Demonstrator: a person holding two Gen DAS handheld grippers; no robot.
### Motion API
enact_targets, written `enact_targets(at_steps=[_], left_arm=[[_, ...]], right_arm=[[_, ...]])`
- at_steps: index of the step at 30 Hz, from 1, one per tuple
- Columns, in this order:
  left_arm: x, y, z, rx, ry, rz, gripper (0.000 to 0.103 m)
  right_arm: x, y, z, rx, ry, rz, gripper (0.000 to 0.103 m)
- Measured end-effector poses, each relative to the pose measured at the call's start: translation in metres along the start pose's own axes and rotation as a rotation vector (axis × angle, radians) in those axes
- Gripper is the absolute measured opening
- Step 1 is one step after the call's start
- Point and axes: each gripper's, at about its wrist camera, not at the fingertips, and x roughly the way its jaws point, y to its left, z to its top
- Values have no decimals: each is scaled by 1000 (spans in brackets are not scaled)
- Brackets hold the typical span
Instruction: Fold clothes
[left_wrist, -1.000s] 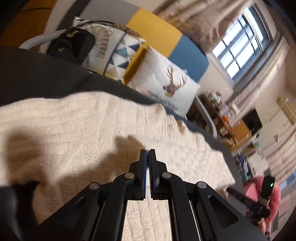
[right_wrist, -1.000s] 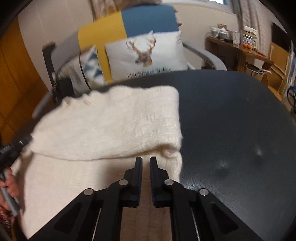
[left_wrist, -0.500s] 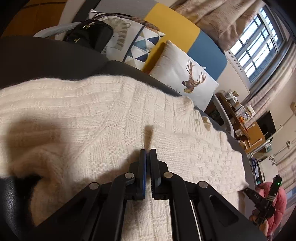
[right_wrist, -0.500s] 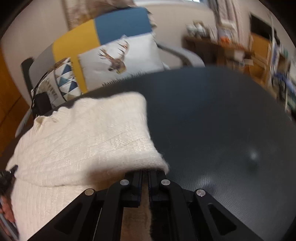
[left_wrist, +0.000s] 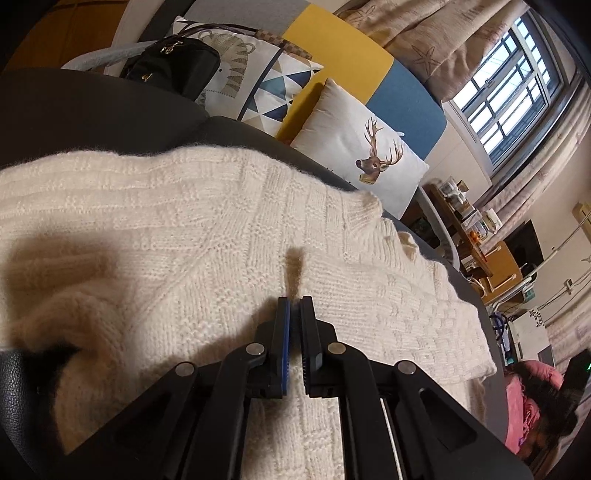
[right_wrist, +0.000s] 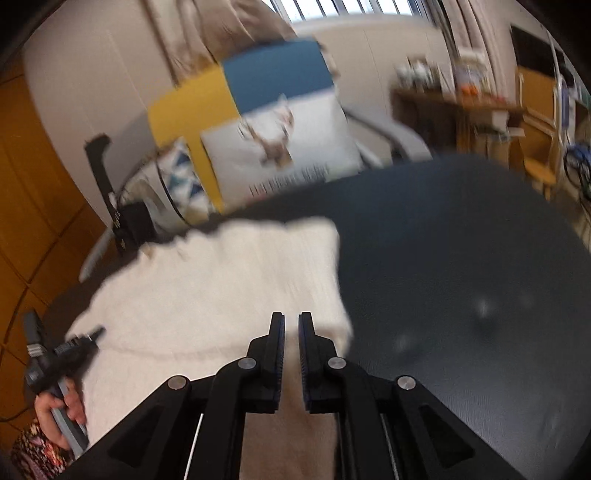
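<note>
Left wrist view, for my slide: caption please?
Closed left tongs above a cream knit sweater spread on a dark table.

Beyond my dark table I see a yellow-and-blue sofa with a deer cushion. Daylight enters a barred window beside beige curtains.

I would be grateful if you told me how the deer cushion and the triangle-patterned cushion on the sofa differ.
The deer cushion is plain white with one antlered deer head and a line of text along its bottom edge; the triangle cushion is covered in blue and grey triangles. The deer cushion shows whole, while the triangle cushion is partly hidden behind a black bag. Both lean against the sofa back.
</note>
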Motion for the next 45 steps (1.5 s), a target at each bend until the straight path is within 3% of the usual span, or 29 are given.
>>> enact_targets(at_steps=[3,9,13,19,23,27,29,35,37,38,39,42,45], left_arm=[[0,-2,-1,9,-1,6,7],[1,-4,-1,22,2,5,11],[3,-5,-1,27,10,-6,11],[6,-8,-2,41,18,-8,11],[5,-7,-2,37,17,-13,11],[6,-5,-2,29,18,-23,11],[6,-5,-2,25,18,-26,11],[5,-5,-3,26,16,-24,11],[5,-6,-3,25,16,-25,11],[5,-6,-3,25,16,-25,11],[5,-6,-3,25,16,-25,11],[5,-5,-3,23,17,-28,11],[5,-5,-3,19,17,-33,11]], right_arm=[[29,20,25,-81,-1,-39,7],[115,38,38,-236,139,-128,7],[137,21,44,-219,115,-164,6],[141,-2,47,-93,72,-142,5],[138,-10,54,-43,116,-115,5],[89,-24,52,79,30,-164,11],[69,-28,40,112,43,-172,12],[59,-11,11,-39,57,-126,12],[71,-11,5,-110,129,-211,12],[77,-17,1,-117,155,-243,13],[77,-26,-1,-87,129,-226,22],[74,-42,1,10,120,-175,23],[74,-32,6,-29,145,-212,23]])
